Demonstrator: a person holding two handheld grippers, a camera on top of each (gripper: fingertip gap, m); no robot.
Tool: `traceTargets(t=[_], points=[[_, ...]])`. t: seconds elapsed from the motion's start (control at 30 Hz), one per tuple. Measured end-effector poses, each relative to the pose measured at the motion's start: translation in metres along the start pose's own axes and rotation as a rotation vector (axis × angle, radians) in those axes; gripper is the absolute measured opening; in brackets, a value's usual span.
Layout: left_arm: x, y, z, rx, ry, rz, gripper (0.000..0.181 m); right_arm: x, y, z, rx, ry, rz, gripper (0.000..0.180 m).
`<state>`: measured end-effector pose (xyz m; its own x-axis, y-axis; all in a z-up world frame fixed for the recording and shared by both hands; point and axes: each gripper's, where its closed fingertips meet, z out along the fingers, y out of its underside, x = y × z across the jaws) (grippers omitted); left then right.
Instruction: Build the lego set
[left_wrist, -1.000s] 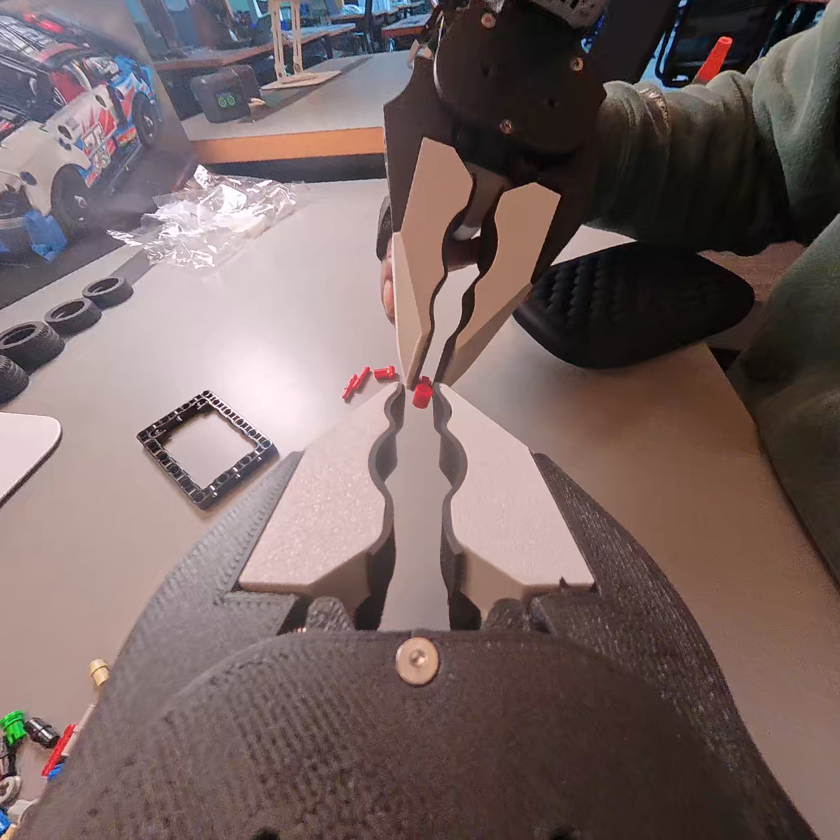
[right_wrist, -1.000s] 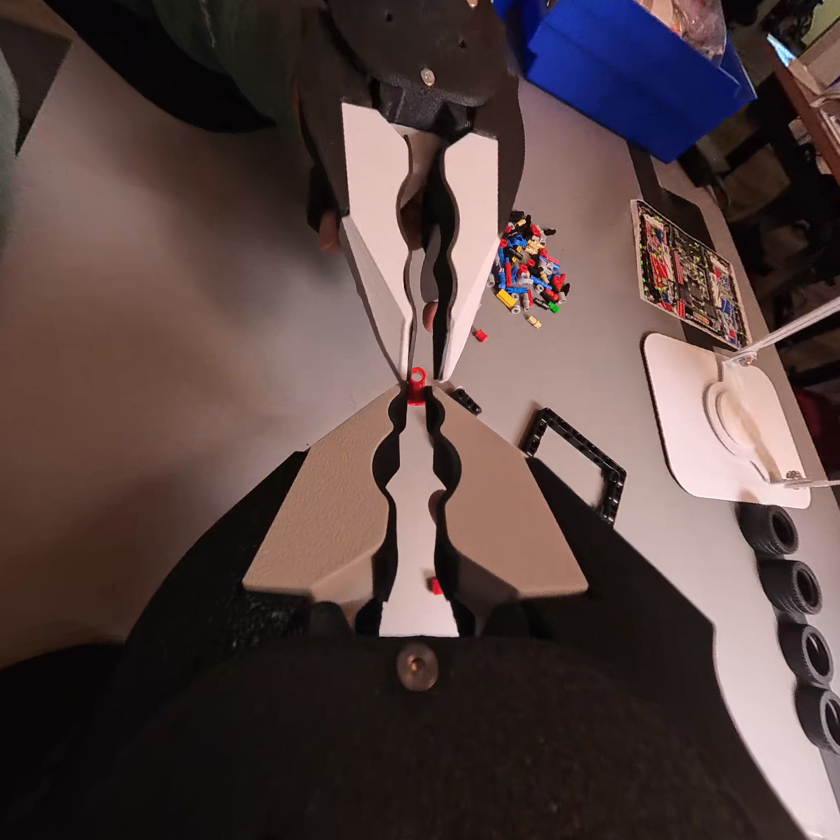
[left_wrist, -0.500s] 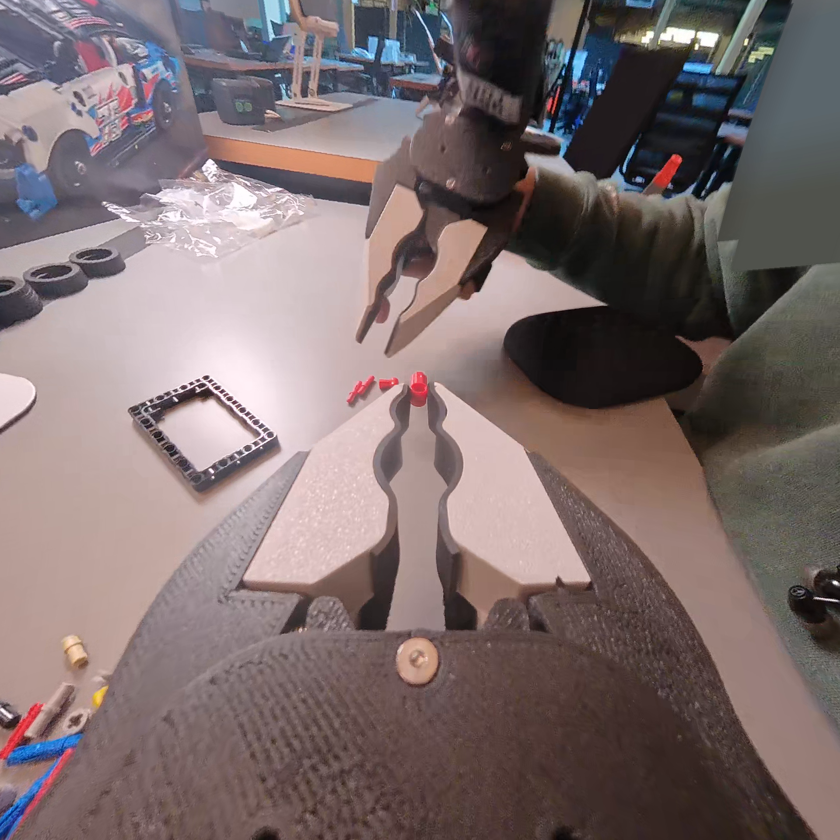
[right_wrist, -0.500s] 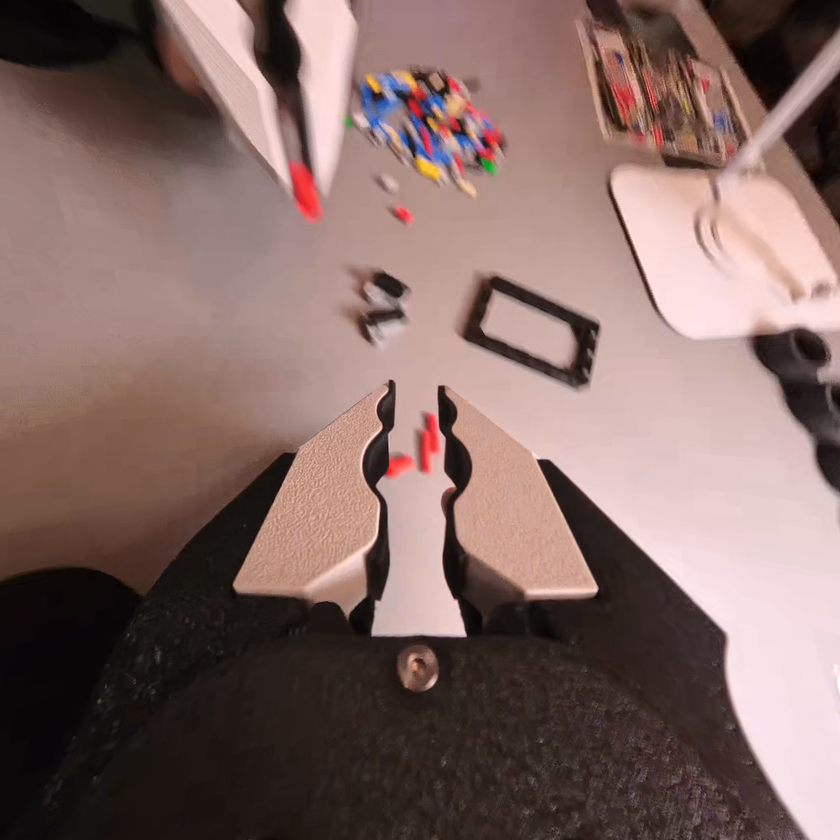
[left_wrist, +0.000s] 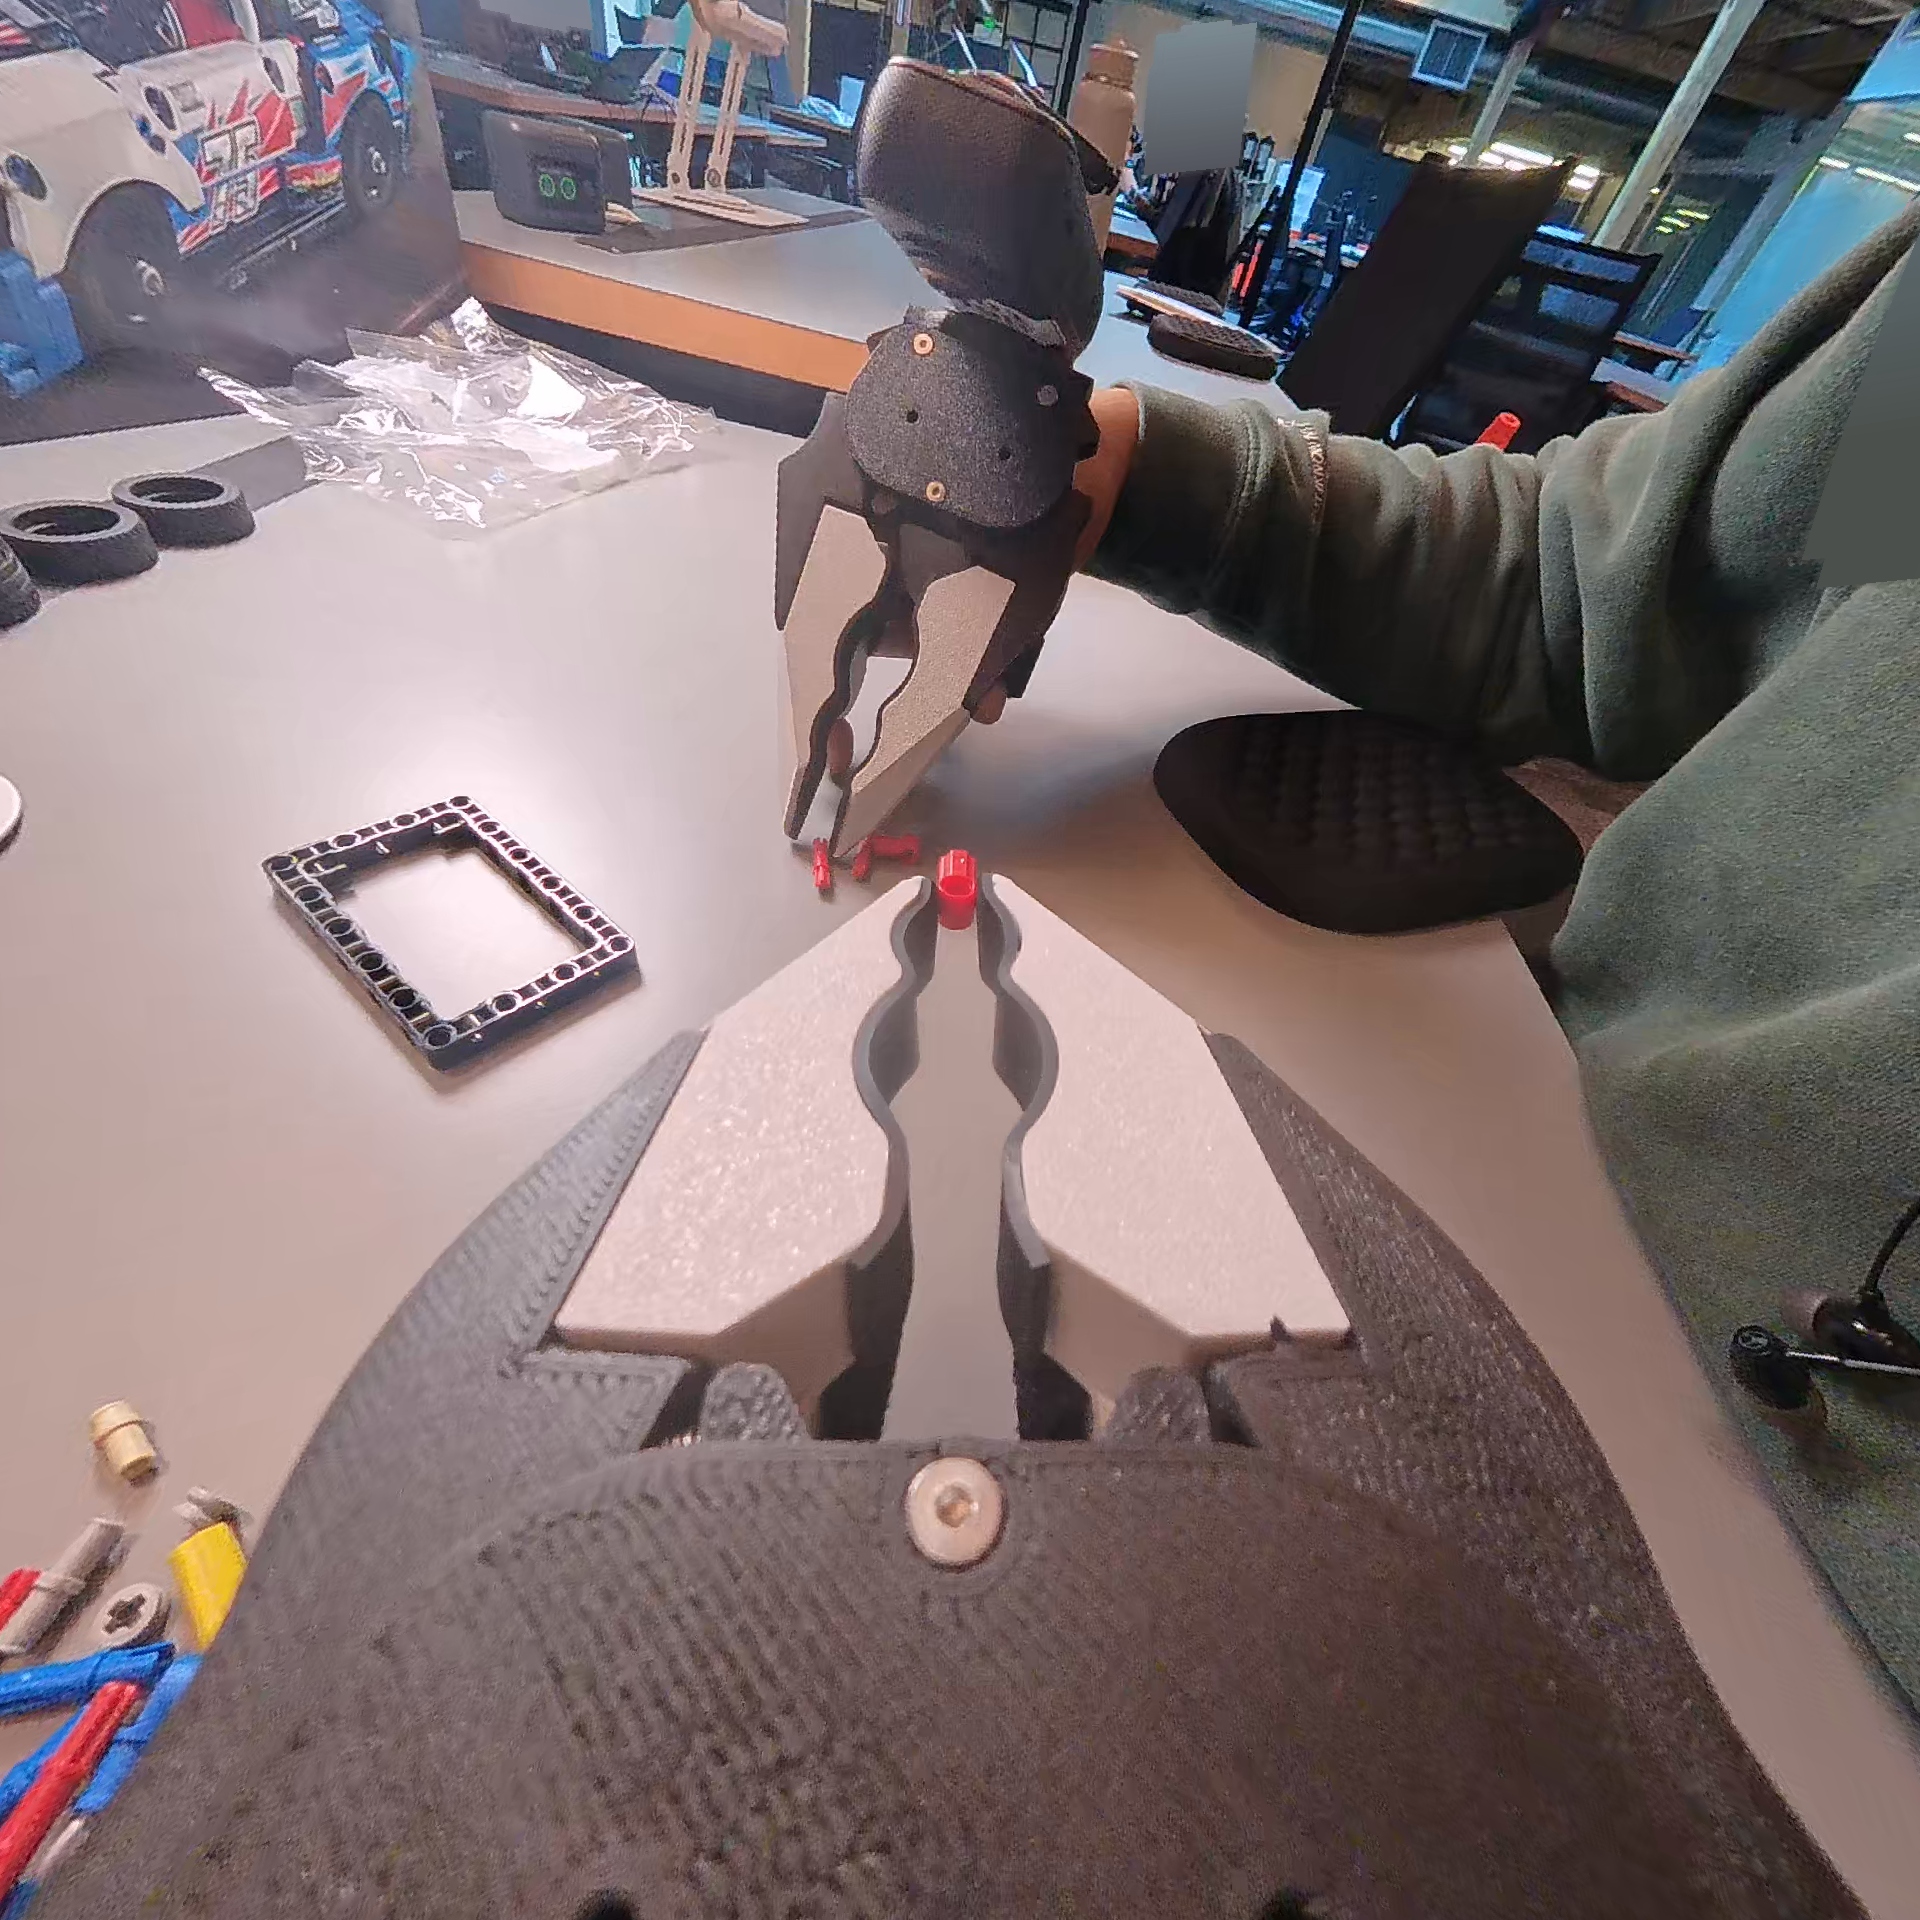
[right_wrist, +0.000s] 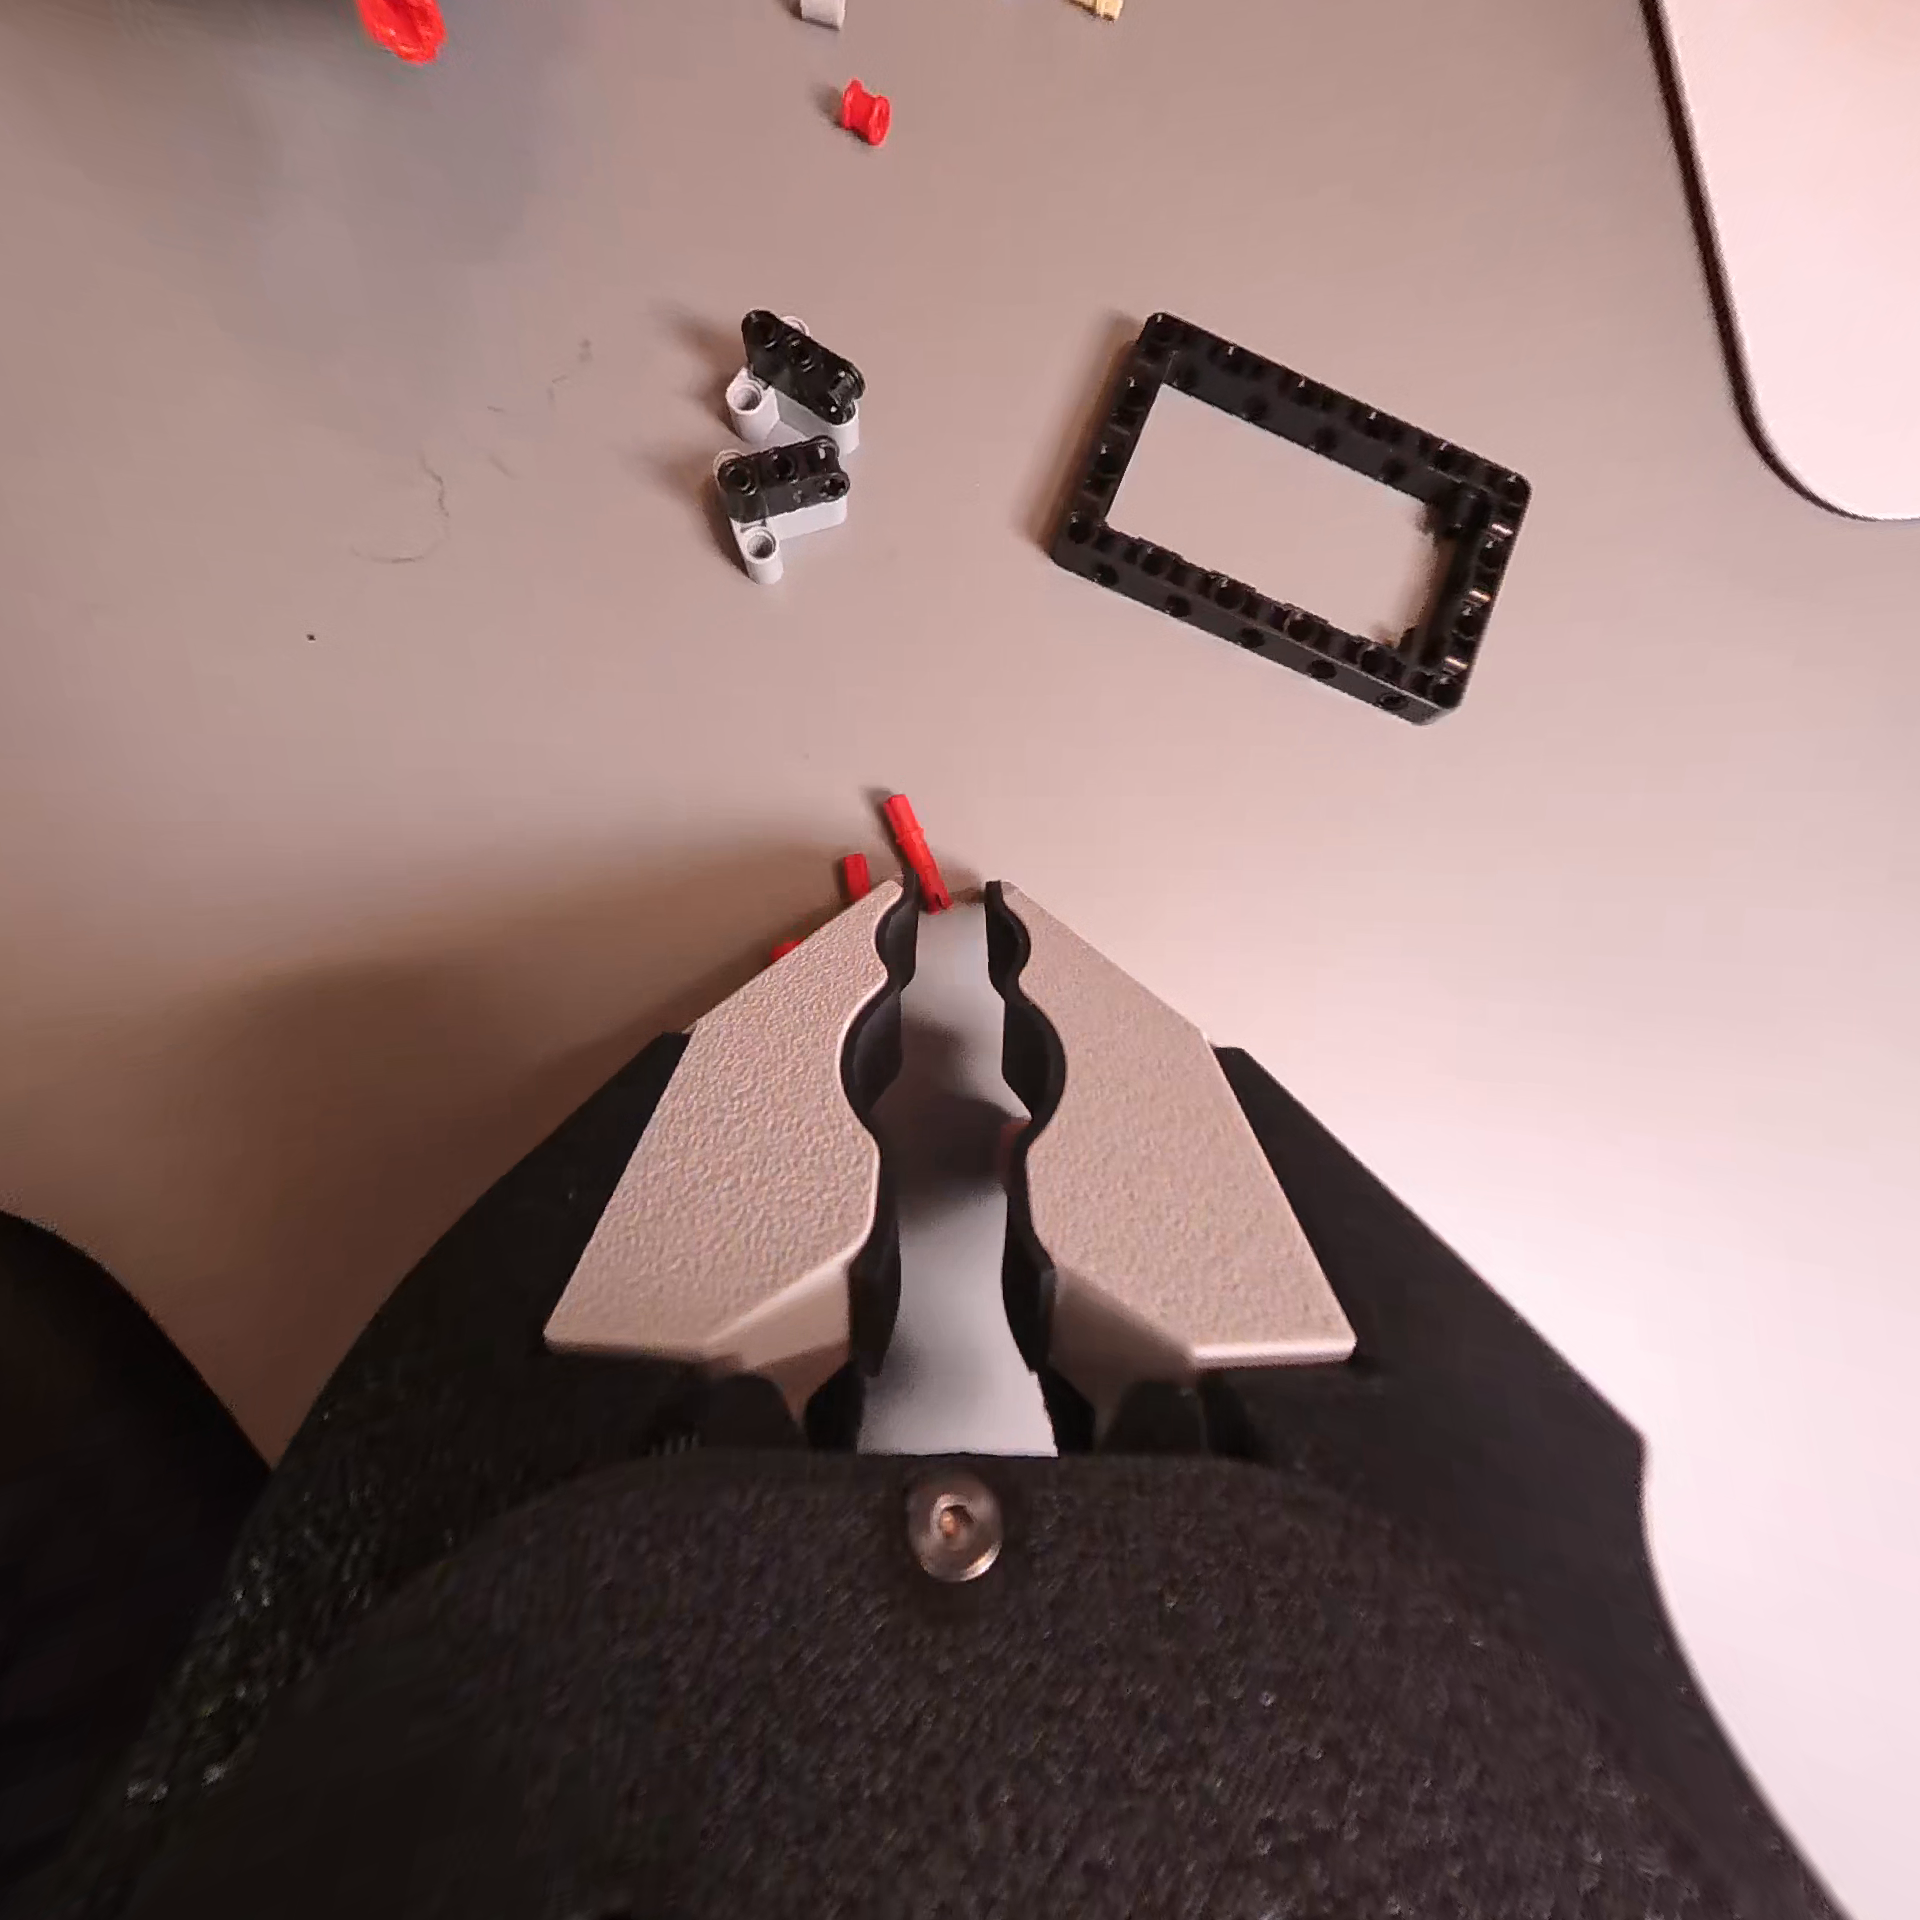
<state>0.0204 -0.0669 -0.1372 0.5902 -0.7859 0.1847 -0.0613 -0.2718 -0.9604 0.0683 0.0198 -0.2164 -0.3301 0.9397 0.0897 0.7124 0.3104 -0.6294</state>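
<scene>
In the left wrist view, the left gripper pinches a small red piece between its tips, and only the top of the piece sticks out. Past it, the right gripper points down at the gray table, with its tips a little apart over some small red pins. The pins are tiny, so I cannot count them well. A black frame lies flat to the left. Loose colored pieces are cut off at the bottom left corner, and black tires are cut off at the left edge. In the right wrist view, the right gripper is spread a little and holds nothing. One red pin lies right at its left tip, and two more red pins are partly hidden behind that finger. The black frame lies ahead to the right, and two black and gray pieces lie ahead. A red blur is cut off at the top edge, so I cannot tell what it is.
</scene>
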Motion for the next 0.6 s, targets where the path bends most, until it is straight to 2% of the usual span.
traceTargets(t=[0.5, 0.6], points=[[-0.006, -0.007, -0.004, 0.053, -0.008, -0.049, 0.006, -0.009, -0.006, 0.006, -0.028, -0.038, -0.076, 0.002], [-0.008, -0.012, -0.007, 0.083, -0.003, -0.079, 0.006, -0.003, -0.005, 0.003, -0.020, 0.008, -0.057, 0.002]])
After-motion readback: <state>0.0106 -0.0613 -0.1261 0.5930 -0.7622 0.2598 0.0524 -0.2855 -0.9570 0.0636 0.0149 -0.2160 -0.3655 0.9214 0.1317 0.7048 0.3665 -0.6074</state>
